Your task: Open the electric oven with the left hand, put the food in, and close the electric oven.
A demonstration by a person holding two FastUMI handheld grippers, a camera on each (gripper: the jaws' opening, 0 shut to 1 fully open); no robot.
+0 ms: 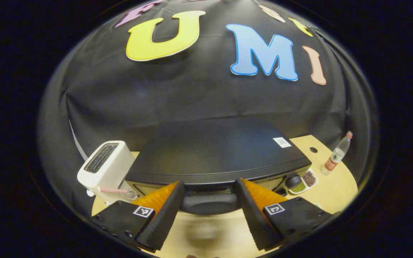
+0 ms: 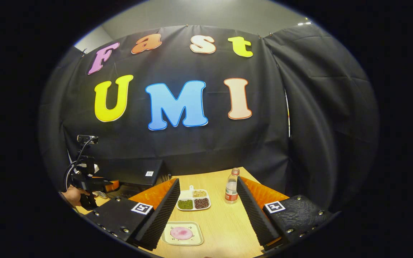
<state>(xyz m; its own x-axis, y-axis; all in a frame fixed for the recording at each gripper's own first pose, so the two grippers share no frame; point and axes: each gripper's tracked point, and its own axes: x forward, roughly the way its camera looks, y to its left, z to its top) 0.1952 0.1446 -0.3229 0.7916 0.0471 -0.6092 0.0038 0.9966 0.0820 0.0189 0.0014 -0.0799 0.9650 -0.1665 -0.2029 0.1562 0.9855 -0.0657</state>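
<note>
Left gripper point(image 1: 209, 204): fingers spread wide, one to each side of the oven handle point(image 1: 210, 203), neither pressing on it; lined up this way, I judge, to close on the bar and pull the door down.
Oven point(image 1: 213, 154): shut, low black box just behind the handle, seen from above and in front; the door has yet to be opened.
Beside the oven: toaster point(image 1: 103, 165) to its left, sectioned dish point(image 1: 305, 182) at its right corner, bottle point(image 1: 336, 154) farther right on the table point(image 1: 335, 182).
Right gripper point(image 2: 206, 211): released, holding nothing, hanging over the table, probably waiting for the door.
Food point(image 2: 181, 233): pink piece on a small tray point(image 2: 196, 240) nearest the right gripper, well apart from the oven.
Right gripper view adds: the food tray, the sectioned dish point(image 2: 193, 200) and bottle point(image 2: 231, 187) beyond it, and far left a hand point(image 2: 72, 195) holding the left gripper point(image 2: 110, 185) at the oven front.
Left gripper view adds: the handle up close between the fingers.
</note>
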